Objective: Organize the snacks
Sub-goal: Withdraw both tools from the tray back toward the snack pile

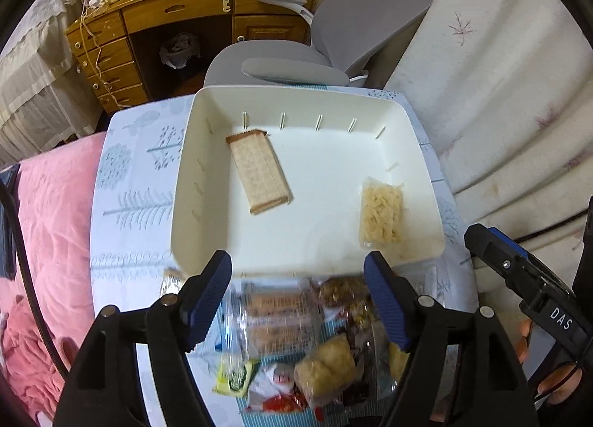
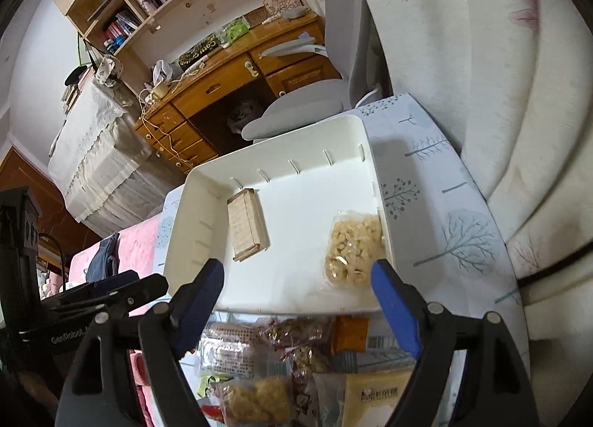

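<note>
A white bin (image 1: 207, 101) (image 2: 259, 304) stands on the patterned table. Inside it lie a wafer pack (image 1: 257, 169) (image 2: 246, 227) at the left and a clear bag of pale snacks (image 1: 381, 210) (image 2: 354, 249) at the right. A pile of wrapped snacks (image 1: 296, 338) (image 2: 274, 364) lies on the table in front of the bin. My left gripper (image 1: 296, 297) is open and empty above the pile. My right gripper (image 2: 296, 301) is open and empty over the bin's near rim; it also shows in the left wrist view (image 1: 519, 271).
The table (image 1: 126, 204) (image 2: 444, 204) has a tree-print cloth. A pink blanket (image 1: 48, 241) lies left. A grey chair (image 1: 333, 37) (image 2: 315, 104) and wooden desk (image 1: 166, 19) (image 2: 222, 82) stand beyond. A white curtain (image 1: 500, 75) (image 2: 481, 56) hangs at right.
</note>
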Demonstrator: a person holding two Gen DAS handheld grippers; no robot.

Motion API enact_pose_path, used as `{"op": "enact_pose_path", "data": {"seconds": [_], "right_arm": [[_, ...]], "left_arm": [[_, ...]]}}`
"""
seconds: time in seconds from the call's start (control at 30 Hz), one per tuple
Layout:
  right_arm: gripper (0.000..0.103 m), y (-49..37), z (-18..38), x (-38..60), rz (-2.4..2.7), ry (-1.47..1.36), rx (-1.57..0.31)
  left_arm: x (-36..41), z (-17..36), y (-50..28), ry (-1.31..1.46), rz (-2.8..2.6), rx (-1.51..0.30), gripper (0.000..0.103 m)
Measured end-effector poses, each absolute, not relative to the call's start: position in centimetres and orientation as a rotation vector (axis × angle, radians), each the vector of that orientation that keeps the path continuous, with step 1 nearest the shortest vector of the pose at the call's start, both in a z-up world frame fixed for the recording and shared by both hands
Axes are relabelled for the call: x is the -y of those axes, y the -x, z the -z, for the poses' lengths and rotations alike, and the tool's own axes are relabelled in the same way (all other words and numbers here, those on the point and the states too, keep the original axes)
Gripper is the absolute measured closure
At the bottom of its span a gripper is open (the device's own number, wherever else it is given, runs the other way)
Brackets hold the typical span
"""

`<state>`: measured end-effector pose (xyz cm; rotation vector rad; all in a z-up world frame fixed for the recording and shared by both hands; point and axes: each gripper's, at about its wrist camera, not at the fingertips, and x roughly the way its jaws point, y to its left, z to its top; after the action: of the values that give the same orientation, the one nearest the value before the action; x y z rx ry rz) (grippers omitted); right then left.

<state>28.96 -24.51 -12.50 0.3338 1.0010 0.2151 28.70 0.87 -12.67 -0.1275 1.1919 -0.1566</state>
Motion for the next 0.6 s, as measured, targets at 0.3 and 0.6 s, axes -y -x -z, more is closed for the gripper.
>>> {"op": "enact_pose_path", "data": {"seconds": [0.3,0.6], "right_arm": [[0.020,-23.3,11.0,23.9,-0.175,-0.338,-0.957],[0.014,-16.0,11.2,22.8,-0.130,-0.360,-0.952]], "left_arm": [[-2.8,10.8,-22.1,0.150,0.191,-1.170,0.021],[-4.1,11.1,-15.7,0.163,0.222,-1.172,0.018]]}}
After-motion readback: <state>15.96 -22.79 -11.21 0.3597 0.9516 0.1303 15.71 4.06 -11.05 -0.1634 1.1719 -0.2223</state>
